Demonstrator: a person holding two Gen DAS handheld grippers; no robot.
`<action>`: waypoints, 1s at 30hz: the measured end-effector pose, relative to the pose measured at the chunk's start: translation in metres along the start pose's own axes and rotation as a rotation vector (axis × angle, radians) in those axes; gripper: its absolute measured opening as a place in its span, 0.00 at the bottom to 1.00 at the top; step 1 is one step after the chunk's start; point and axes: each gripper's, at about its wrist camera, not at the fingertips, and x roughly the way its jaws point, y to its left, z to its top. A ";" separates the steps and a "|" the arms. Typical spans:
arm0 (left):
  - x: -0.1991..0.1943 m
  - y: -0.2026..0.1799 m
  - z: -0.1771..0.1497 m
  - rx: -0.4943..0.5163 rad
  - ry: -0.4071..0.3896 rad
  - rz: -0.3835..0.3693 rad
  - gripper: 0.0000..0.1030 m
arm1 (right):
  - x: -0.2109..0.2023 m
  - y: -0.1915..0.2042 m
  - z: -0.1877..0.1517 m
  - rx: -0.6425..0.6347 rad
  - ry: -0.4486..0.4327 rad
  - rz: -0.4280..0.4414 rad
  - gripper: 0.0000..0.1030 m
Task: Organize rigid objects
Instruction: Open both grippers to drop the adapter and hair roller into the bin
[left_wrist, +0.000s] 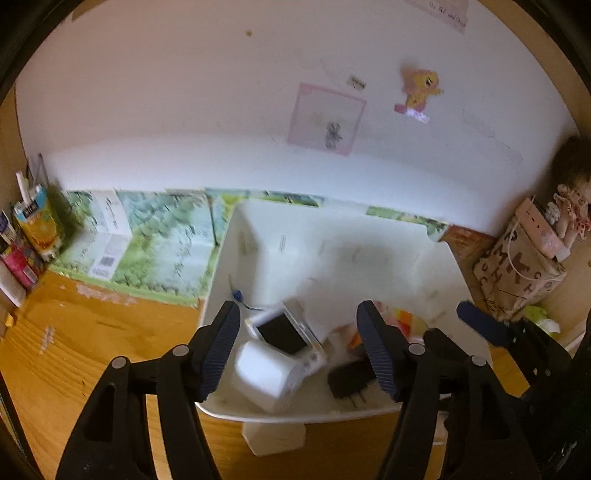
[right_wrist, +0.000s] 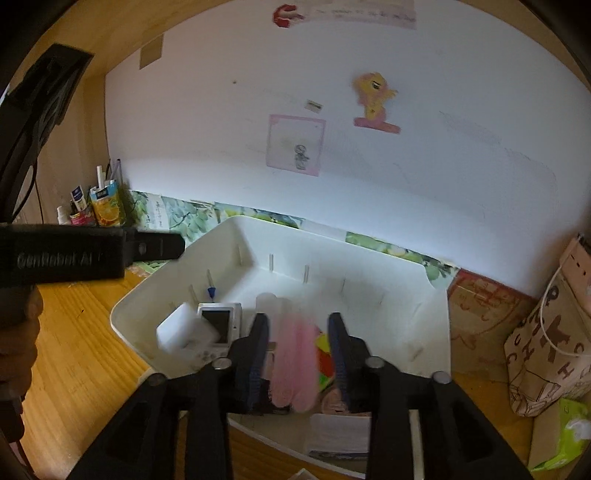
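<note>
1. My left claw (left_wrist: 299, 350) is spread, holding nothing, over the white bin (left_wrist: 436, 266) on the wooden surface (left_wrist: 92, 350).
2. My right claw (right_wrist: 300, 354) stands apart around a pink object (right_wrist: 295, 354); contact unclear.
3. White camera (left_wrist: 284, 328) and white block (left_wrist: 264, 376) lie inside the bin.
4. Left claw's body reads "GenRobot AI".

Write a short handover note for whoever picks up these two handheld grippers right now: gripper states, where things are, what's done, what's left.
Left gripper: open, empty, above the near end of the white plastic bin.
Right gripper: partly open; a blurred pink oblong object sits between its fingers, pads not visibly pressing.
In the bin: white cube-shaped block, white compact camera with dark screen, black plug adapter, colourful items at the near right.
Done: these pieces are binned.
Left: confirm the pink object lands inside; check the wooden desk for strays.
</note>
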 end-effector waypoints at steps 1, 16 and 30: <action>-0.001 0.000 0.000 -0.007 0.002 0.001 0.68 | -0.002 -0.002 0.000 0.004 -0.003 0.000 0.47; -0.083 0.001 -0.009 -0.017 -0.123 0.066 0.80 | -0.056 -0.002 0.011 0.023 -0.092 0.006 0.78; -0.121 -0.006 -0.052 -0.039 -0.157 0.088 0.81 | -0.105 -0.004 -0.017 0.011 -0.072 -0.023 0.78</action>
